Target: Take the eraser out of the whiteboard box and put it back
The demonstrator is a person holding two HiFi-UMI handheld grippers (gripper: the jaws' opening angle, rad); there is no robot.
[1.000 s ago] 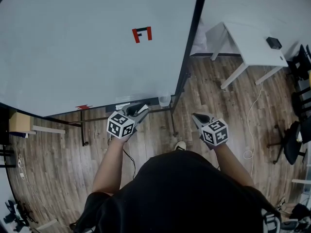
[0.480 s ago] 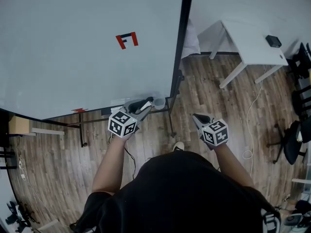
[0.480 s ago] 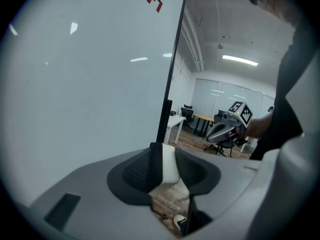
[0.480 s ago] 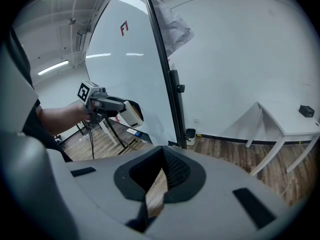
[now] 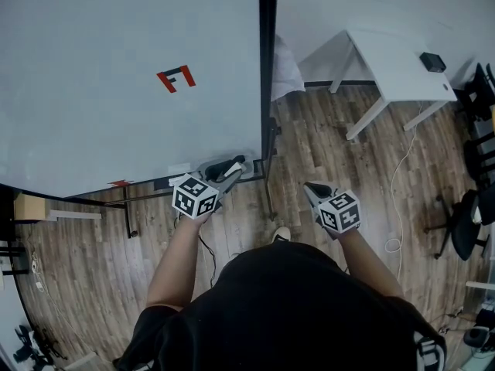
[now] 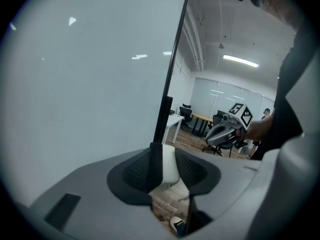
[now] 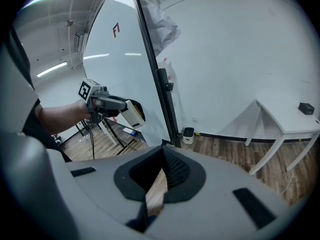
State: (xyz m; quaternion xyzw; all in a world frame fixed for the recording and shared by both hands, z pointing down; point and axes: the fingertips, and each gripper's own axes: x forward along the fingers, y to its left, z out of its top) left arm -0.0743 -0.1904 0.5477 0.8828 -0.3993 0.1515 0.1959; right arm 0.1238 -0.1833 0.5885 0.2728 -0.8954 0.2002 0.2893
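My left gripper (image 5: pixel 232 168) is shut on the eraser (image 5: pixel 230 165), a white block with a dark face, held at the lower right corner of the whiteboard (image 5: pixel 116 76). In the left gripper view the white eraser (image 6: pixel 169 168) sits pinched between the two dark pads. The right gripper view shows the eraser (image 7: pixel 131 113) from the side, sticking out of the left jaws near the board. My right gripper (image 5: pixel 312 189) hangs over the wooden floor to the right, shut with nothing in it. I cannot make out the whiteboard box in the head view; the left gripper covers that spot.
The board's black post (image 5: pixel 267 91) and its stand legs (image 5: pixel 128 215) are just ahead. A white table (image 5: pixel 394 64) with a small black object (image 5: pixel 431 62) stands at the far right. Office chairs (image 5: pixel 468 222) and a floor cable (image 5: pixel 398 207) lie to the right.
The left gripper with the eraser has moved slightly right toward the board's lower corner and now covers the clear box seen beside it earlier. The right gripper has hardly moved.
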